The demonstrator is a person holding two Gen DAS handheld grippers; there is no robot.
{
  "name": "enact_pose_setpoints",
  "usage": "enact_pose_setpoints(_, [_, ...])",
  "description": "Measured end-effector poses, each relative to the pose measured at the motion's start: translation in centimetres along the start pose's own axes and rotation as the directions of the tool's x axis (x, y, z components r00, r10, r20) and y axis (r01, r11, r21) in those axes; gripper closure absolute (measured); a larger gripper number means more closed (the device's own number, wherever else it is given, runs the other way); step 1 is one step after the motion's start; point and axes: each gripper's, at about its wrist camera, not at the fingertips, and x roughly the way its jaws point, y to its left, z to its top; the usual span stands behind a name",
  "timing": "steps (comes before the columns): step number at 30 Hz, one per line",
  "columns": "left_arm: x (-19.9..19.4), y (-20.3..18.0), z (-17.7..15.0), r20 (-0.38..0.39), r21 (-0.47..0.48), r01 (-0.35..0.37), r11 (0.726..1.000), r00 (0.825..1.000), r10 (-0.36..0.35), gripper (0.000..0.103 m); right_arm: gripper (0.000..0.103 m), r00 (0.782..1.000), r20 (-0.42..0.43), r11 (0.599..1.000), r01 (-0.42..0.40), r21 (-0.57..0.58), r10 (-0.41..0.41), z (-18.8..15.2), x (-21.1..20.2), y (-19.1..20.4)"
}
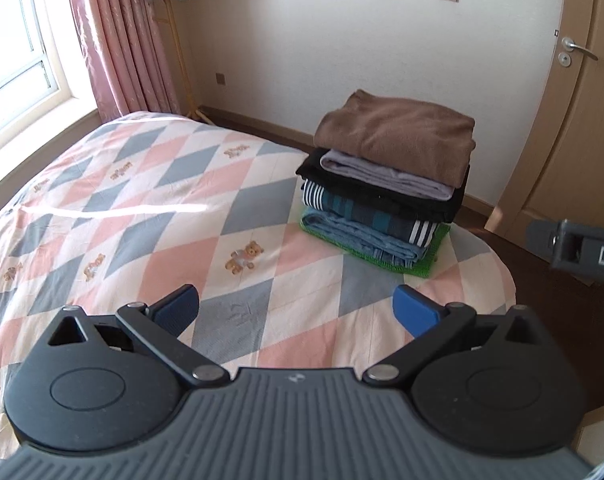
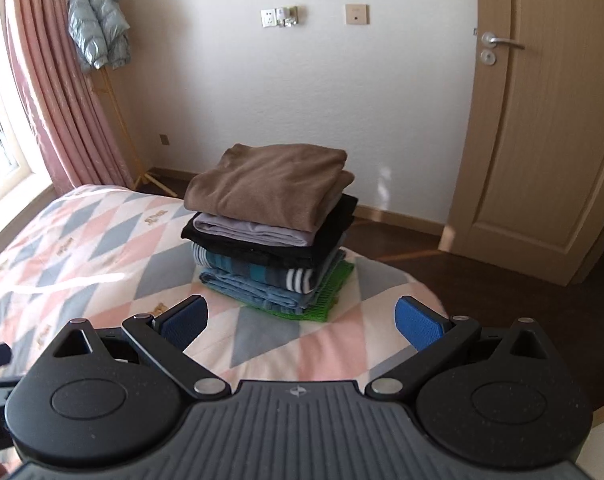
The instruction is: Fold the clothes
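Observation:
A stack of folded clothes (image 1: 385, 184) (image 2: 270, 228) rests near the far corner of the bed, with a brown garment (image 1: 397, 136) (image 2: 270, 184) on top, then lilac, black, striped and blue pieces, and a green one at the bottom. My left gripper (image 1: 298, 308) hovers open above the quilt, short of the stack, with nothing between its blue pads. My right gripper (image 2: 302, 320) is also open and empty, its pads just in front of the stack. A part of the right gripper (image 1: 573, 248) shows at the right edge of the left wrist view.
The bed carries a diamond-patterned pink, grey and white quilt (image 1: 142, 208) (image 2: 82, 252). Pink curtains (image 1: 118, 40) and a window stand at the left. A padded jacket (image 2: 98, 24) hangs on a yellow stand. A wooden door (image 2: 541, 120) is at the right, with dark floor beyond the bed.

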Motion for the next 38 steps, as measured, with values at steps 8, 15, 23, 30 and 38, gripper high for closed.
enact_pose_setpoints(8, [3.5, -0.3, 0.5, -0.055, -0.002, 0.023, 1.000, 0.998, -0.023, 0.001, 0.000, 0.998, -0.059, 1.000, 0.003, 0.017, -0.002, 0.2, 3.1, -0.2])
enact_pose_setpoints(15, [6.1, -0.3, 1.0, -0.078, 0.005, 0.020, 1.000, 0.997, -0.019, 0.001, 0.000, 0.994, -0.105, 1.000, 0.014, -0.003, -0.014, -0.1, 5.9, 0.3])
enact_pose_setpoints(23, [8.6, -0.3, 1.4, -0.107, 0.019, 0.014, 1.000, 0.994, -0.012, 0.001, 0.000, 0.987, -0.162, 1.000, 0.006, -0.015, -0.008, -0.2, 9.1, 1.1])
enact_pose_setpoints(30, [10.2, -0.3, 2.1, -0.126, 0.004, 0.008, 1.000, 0.992, -0.007, 0.001, 0.000, 0.983, -0.185, 1.000, 0.004, -0.030, -0.010, 0.0, 11.0, 1.6])
enact_pose_setpoints(38, [9.8, -0.9, 2.5, -0.082, 0.008, 0.046, 0.999, 0.996, -0.045, 0.001, 0.000, 0.984, -0.177, 1.000, 0.007, -0.008, -0.008, 0.6, 11.4, 1.0])
